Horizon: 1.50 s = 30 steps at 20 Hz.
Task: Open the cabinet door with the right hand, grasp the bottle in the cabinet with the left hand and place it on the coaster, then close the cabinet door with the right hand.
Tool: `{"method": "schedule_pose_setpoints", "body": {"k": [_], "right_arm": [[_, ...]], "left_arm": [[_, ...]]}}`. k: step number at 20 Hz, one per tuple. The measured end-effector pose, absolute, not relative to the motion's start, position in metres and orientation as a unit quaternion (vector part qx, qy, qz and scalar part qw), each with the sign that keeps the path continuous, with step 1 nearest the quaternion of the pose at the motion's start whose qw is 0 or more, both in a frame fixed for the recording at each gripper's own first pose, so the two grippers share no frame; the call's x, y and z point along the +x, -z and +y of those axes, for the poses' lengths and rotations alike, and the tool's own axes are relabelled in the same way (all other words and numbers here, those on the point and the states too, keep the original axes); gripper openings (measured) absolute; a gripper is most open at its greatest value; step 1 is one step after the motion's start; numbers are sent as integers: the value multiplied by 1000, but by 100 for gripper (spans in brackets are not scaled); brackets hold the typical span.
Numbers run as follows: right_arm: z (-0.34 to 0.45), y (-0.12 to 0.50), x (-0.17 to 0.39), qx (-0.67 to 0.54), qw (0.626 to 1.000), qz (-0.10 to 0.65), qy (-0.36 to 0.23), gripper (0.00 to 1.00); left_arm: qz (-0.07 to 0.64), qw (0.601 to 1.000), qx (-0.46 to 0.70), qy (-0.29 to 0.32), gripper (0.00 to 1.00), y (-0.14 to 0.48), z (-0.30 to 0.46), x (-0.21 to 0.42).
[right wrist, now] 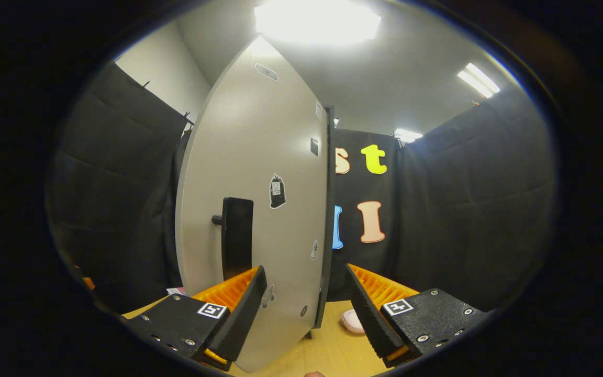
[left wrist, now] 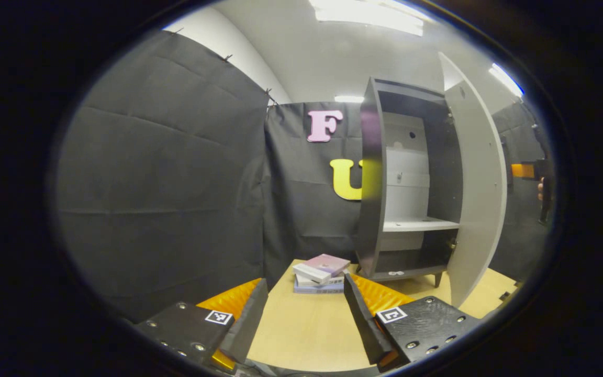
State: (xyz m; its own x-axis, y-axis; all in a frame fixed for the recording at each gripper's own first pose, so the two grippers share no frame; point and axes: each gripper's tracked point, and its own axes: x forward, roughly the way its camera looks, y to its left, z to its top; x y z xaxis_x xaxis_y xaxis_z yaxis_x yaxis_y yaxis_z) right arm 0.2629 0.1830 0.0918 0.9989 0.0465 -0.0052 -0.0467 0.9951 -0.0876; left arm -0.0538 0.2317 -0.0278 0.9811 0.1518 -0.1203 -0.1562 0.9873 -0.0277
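The dark cabinet [left wrist: 369, 183] stands on the wooden table with its pale door [left wrist: 477, 199] swung wide to the right. Inside I see a white shelf [left wrist: 419, 225], with a dark bay below it. My left gripper [left wrist: 305, 298] hovers open over the table, well short of the cabinet, with nothing between its fingers. In the right gripper view the door's outer face [right wrist: 259, 157] is close ahead, carrying a black handle [right wrist: 237, 235]. My right gripper [right wrist: 305, 293] is open; the handle sits just above its left finger, not between the two. A pale pink coaster [right wrist: 353, 320] lies on the table beyond the door's edge.
A stack of books [left wrist: 320, 272] lies on the table [left wrist: 306, 330] left of the cabinet's foot. Black cloth walls close in the booth on all sides. A hand [left wrist: 541, 188] shows past the door's far edge. Small stickers [right wrist: 277, 191] dot the door.
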Motion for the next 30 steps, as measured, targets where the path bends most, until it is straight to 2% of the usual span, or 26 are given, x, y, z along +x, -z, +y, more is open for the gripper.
{"method": "schedule_pose_setpoints", "body": {"k": [3,17,27,30], "right_arm": [[188,-92,266,-44,998,0,-34,93],[219,-84,266,-49,994,14,-93,94],[216,-78,259,-50,994,29,-87,94],[213,-76,256,-52,994,32,-86,94]], "left_arm": [[61,994,-17,-90,84,31,247,-62],[64,988,-24,-141,88,26,293,-87],[53,992,-26,-114,88,16,287,-87],[54,994,-30,-91,88,14,270,-61]]}}
